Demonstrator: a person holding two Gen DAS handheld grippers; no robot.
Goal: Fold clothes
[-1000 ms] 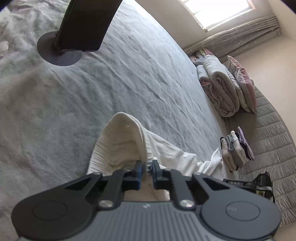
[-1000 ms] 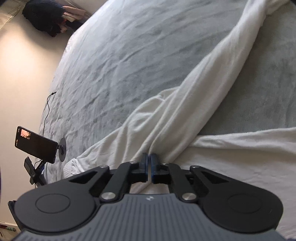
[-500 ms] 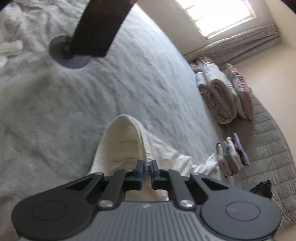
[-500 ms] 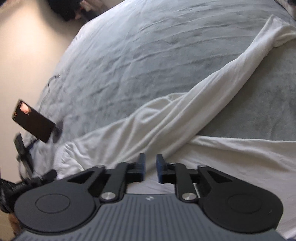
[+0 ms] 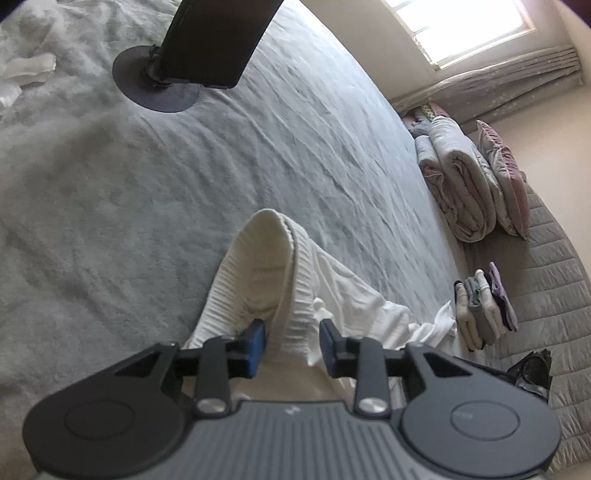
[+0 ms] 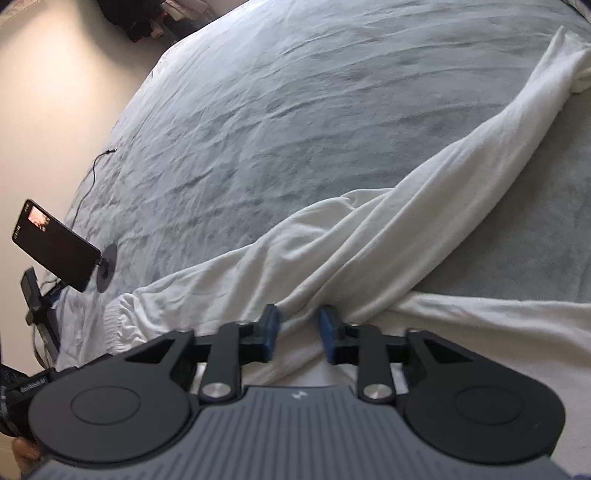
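White garment (image 6: 369,236) on grey bed (image 6: 258,110)

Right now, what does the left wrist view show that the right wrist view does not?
Only the left wrist view shows the window, rolled duvets, a stack of folded clothes and the white garment's ribbed waistband. Only the right wrist view shows the phone's lit screen, a cable and a long trouser leg. Both show the grey bedspread, the white garment and an open gripper: left, right.

Wide grey bedspread (image 5: 258,155), bright window (image 5: 461,26), grey curtain (image 5: 517,77), cream wall (image 6: 62,92), quilted mattress (image 5: 546,295)
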